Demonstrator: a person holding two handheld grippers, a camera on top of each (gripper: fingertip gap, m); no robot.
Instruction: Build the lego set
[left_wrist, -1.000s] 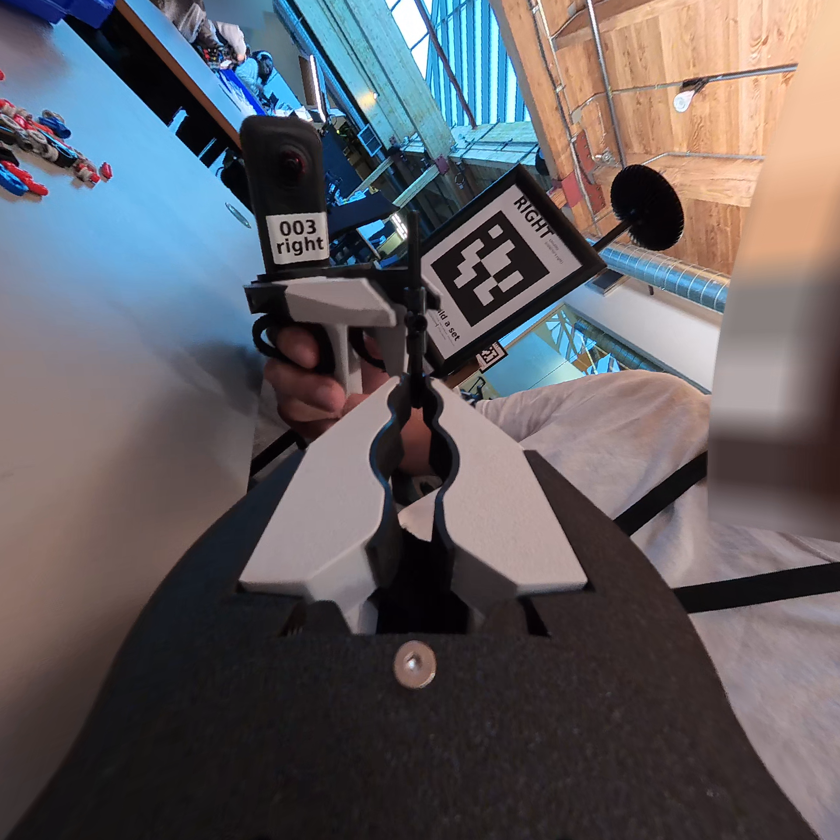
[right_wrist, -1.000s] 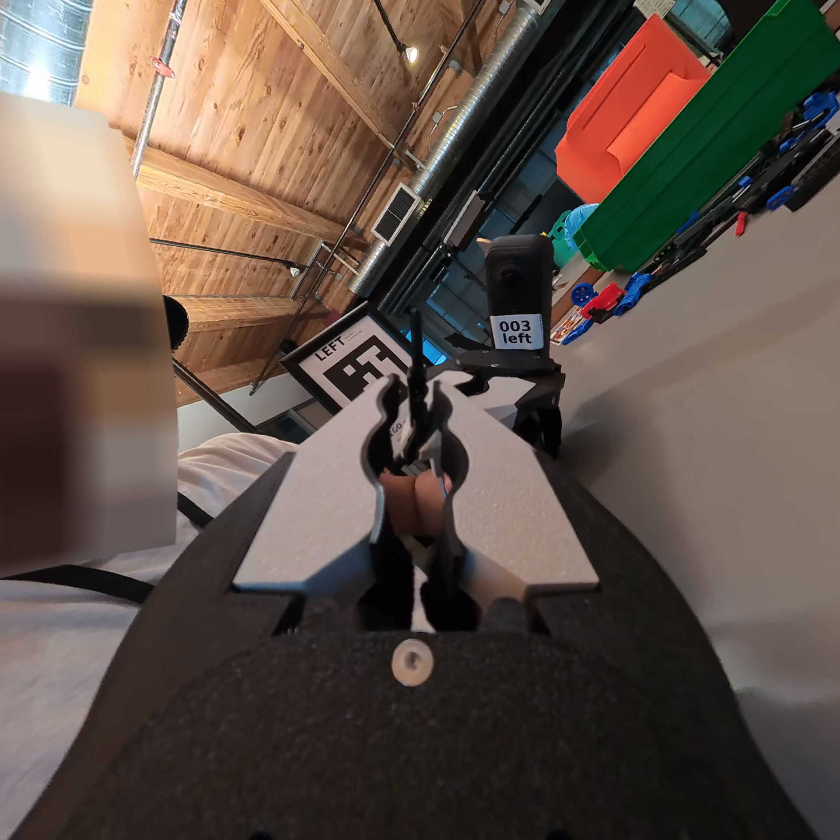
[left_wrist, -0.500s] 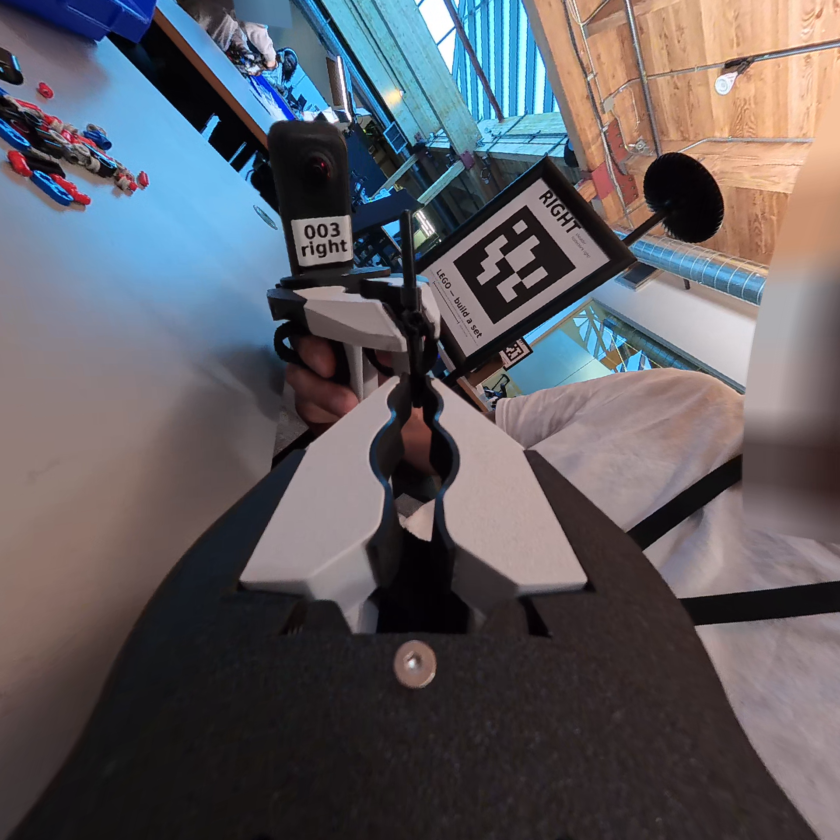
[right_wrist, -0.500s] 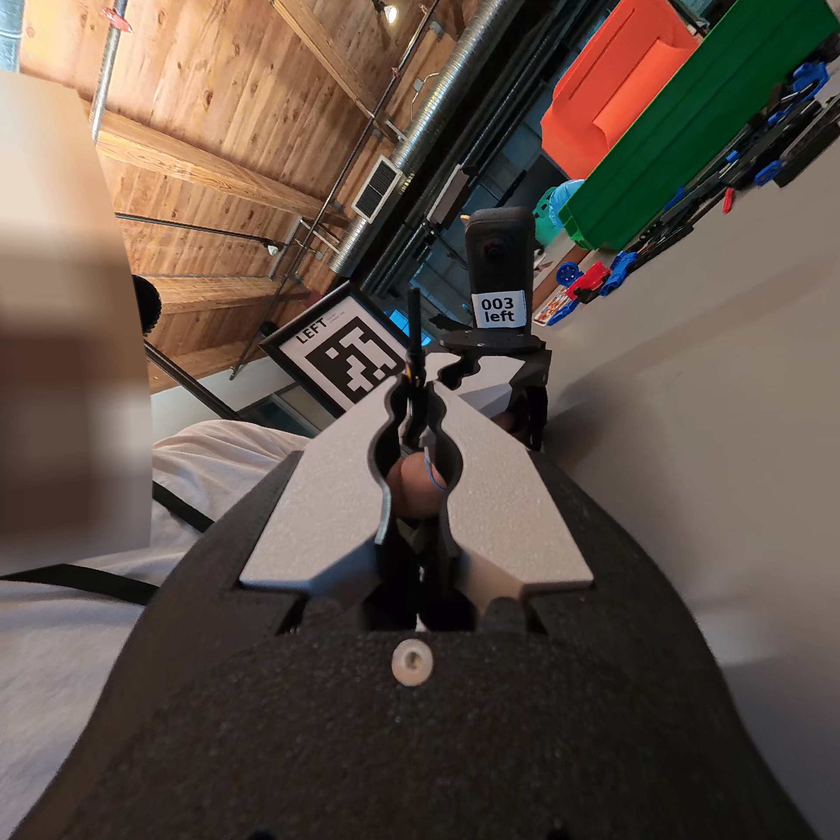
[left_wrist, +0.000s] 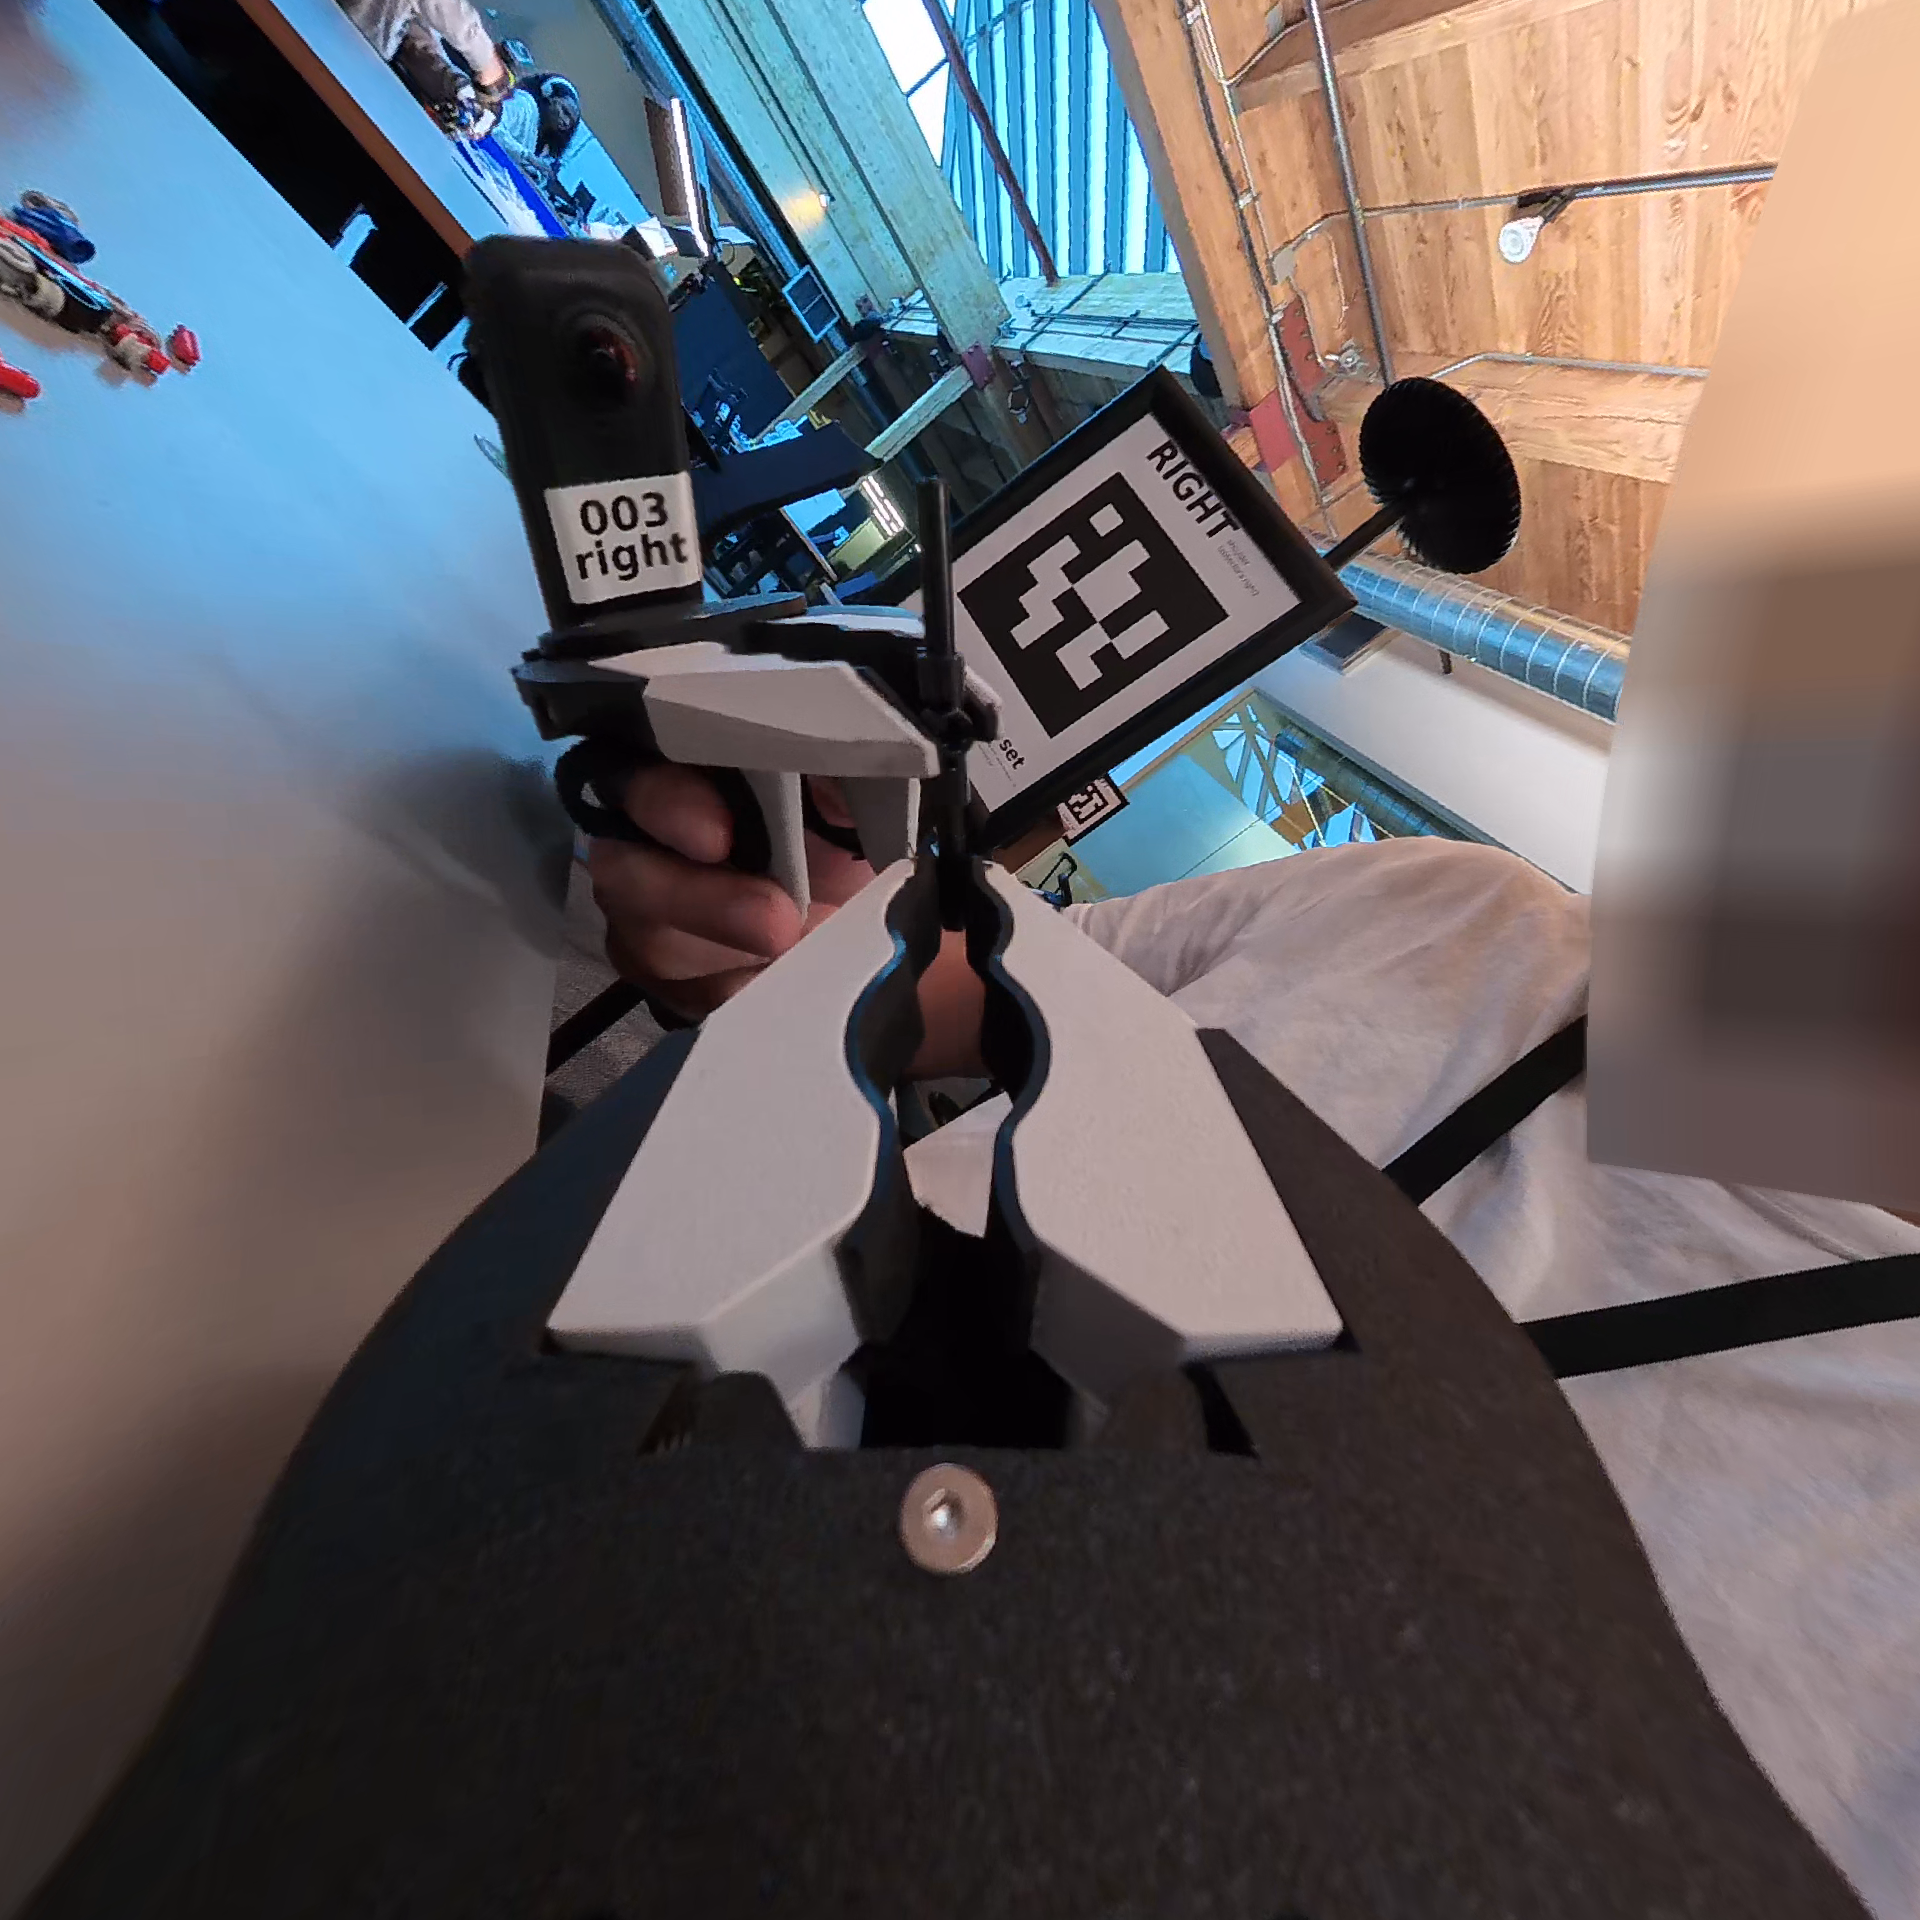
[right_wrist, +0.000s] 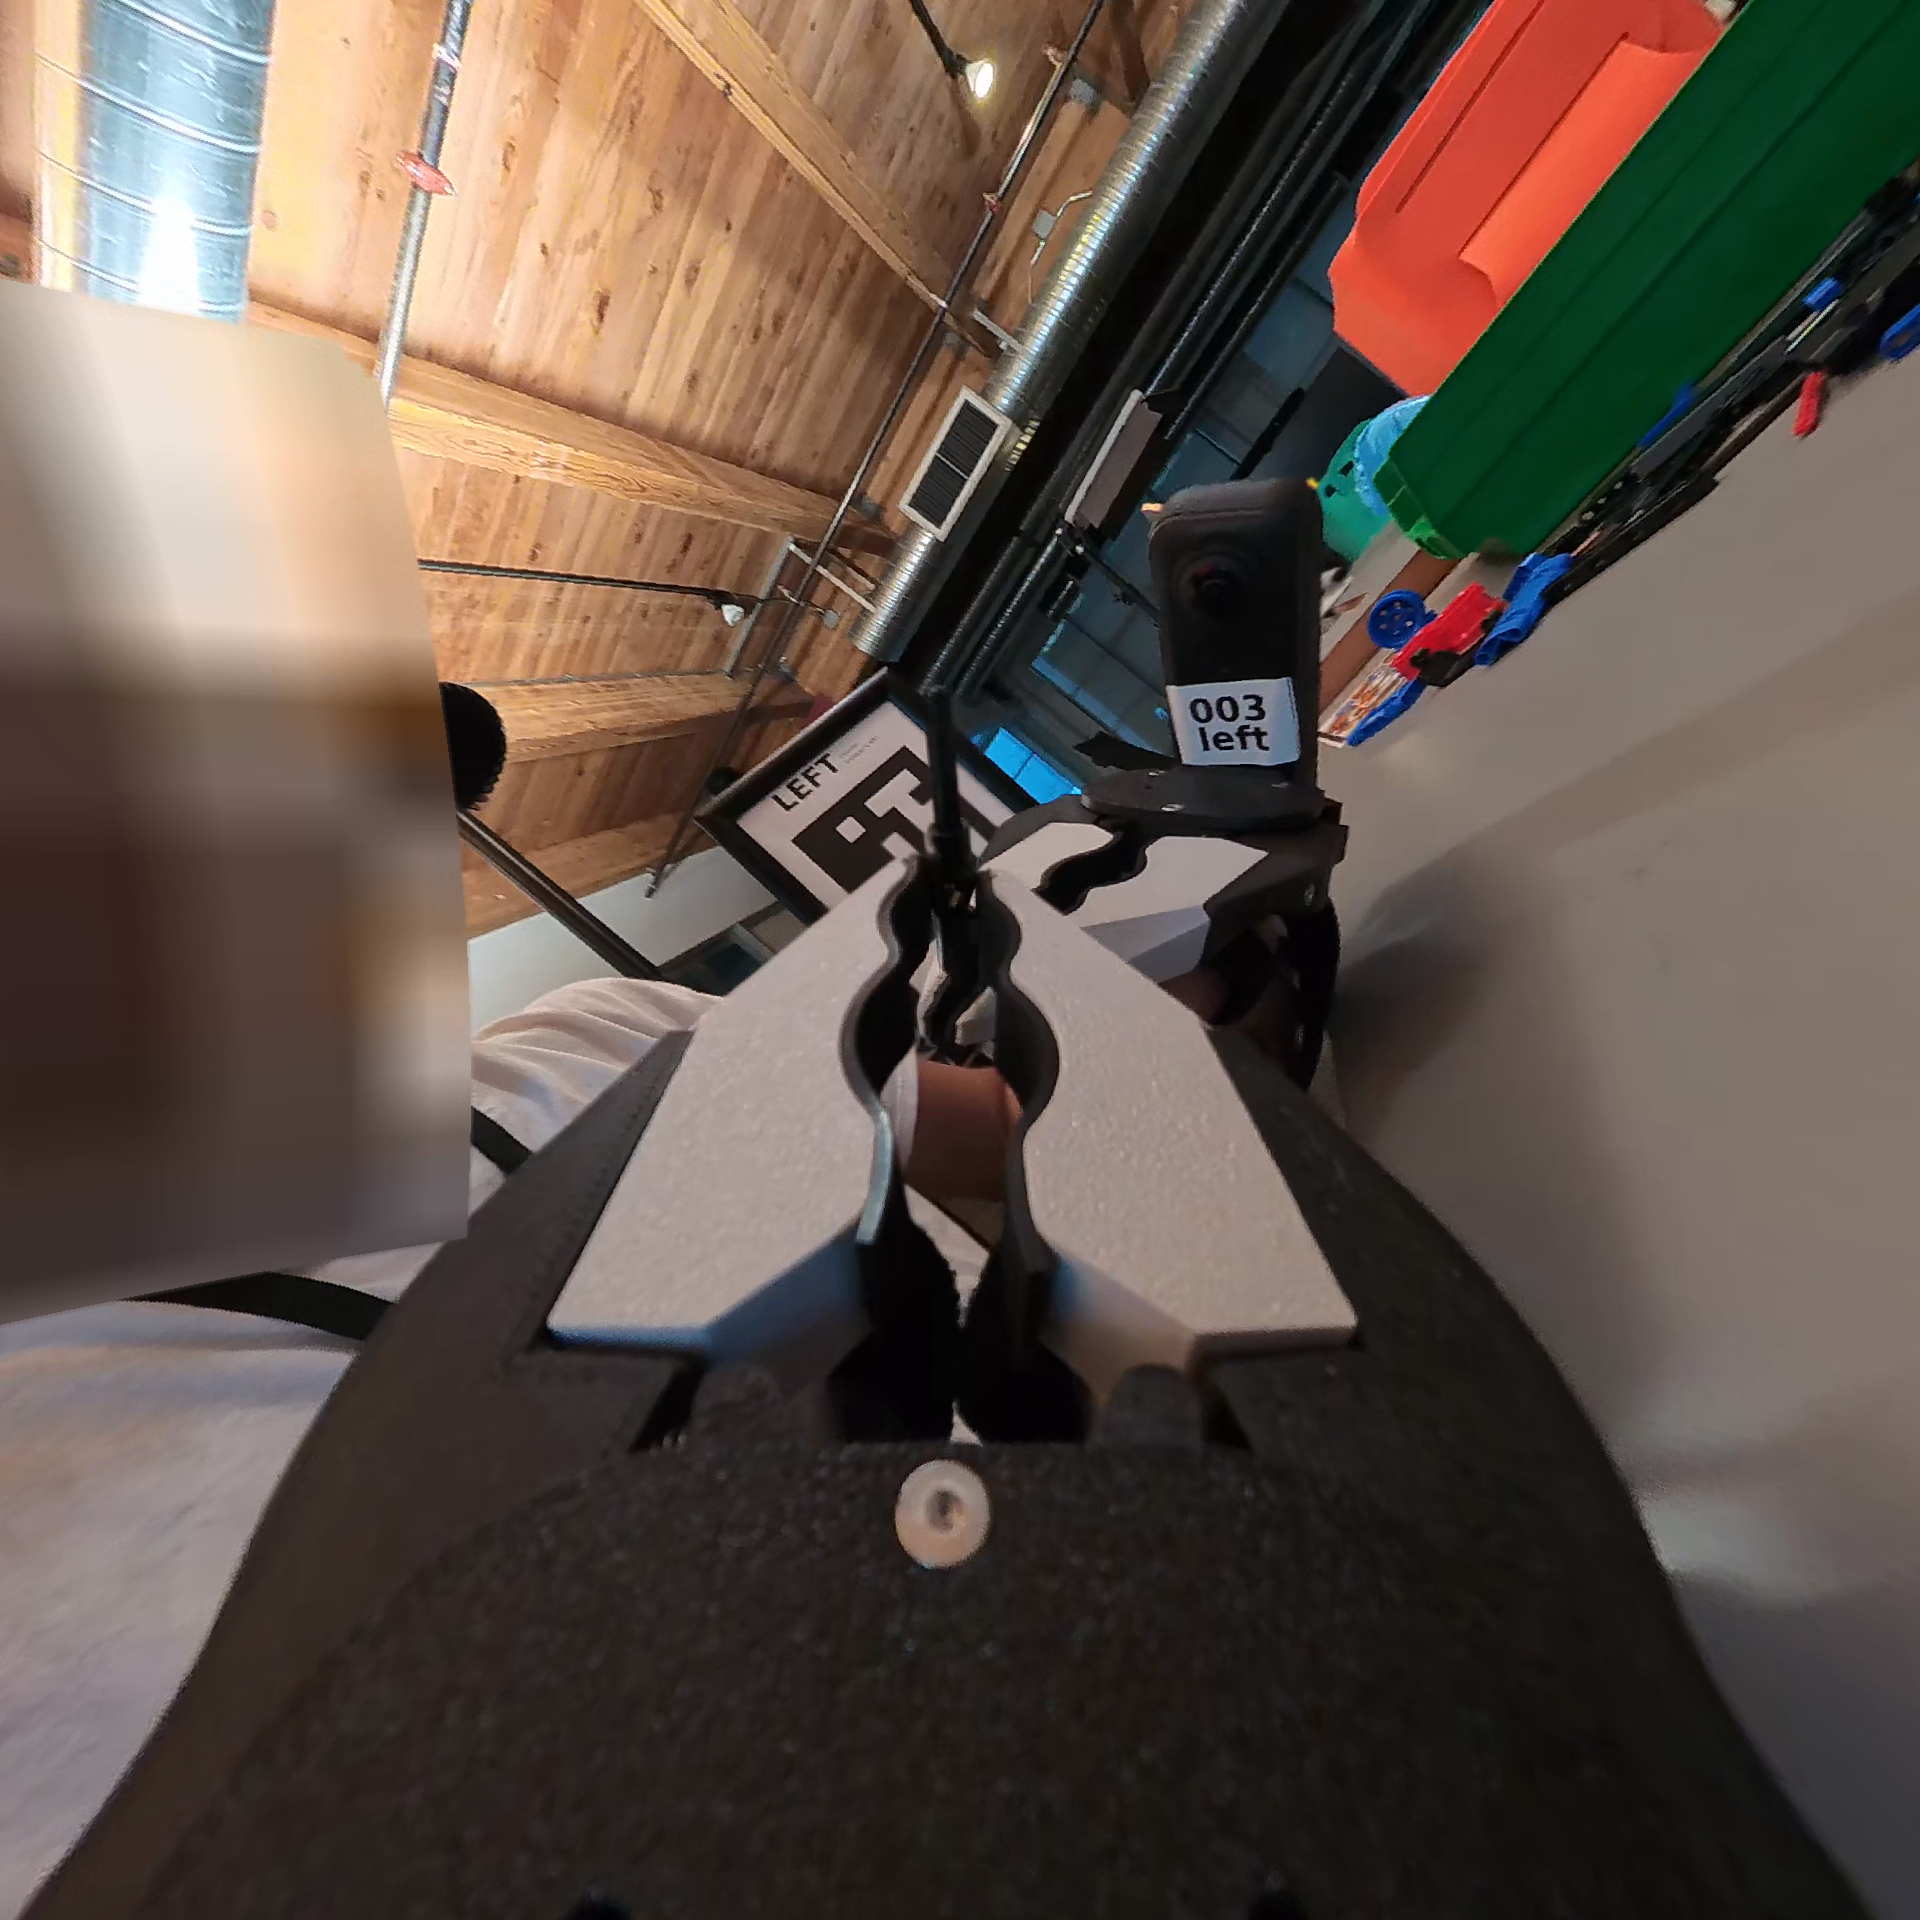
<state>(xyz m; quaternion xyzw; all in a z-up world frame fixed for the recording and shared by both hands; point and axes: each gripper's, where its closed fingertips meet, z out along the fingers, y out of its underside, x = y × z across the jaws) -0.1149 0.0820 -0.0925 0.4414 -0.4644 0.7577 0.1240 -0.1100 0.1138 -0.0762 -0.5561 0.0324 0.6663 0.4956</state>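
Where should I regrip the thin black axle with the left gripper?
Low on the shaft of the black axle, below its collar, where the left gripper now pinches it. It is thin and long, so close across it from the side, leaving its top end free.

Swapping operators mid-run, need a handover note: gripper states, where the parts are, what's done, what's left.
Left gripper: jaws shut on the thin black axle piece, which sticks out past the tips.
Right gripper: jaws shut on the same black axle piece; both grippers meet tip to tip in the air beside the table.
Parts: loose red and blue lego pieces lie far off on the table near the green bin; more red and blue pieces show in the left wrist view.
Done: the axle is picked up.
Left: nearly the whole build; no assembled model is in view.
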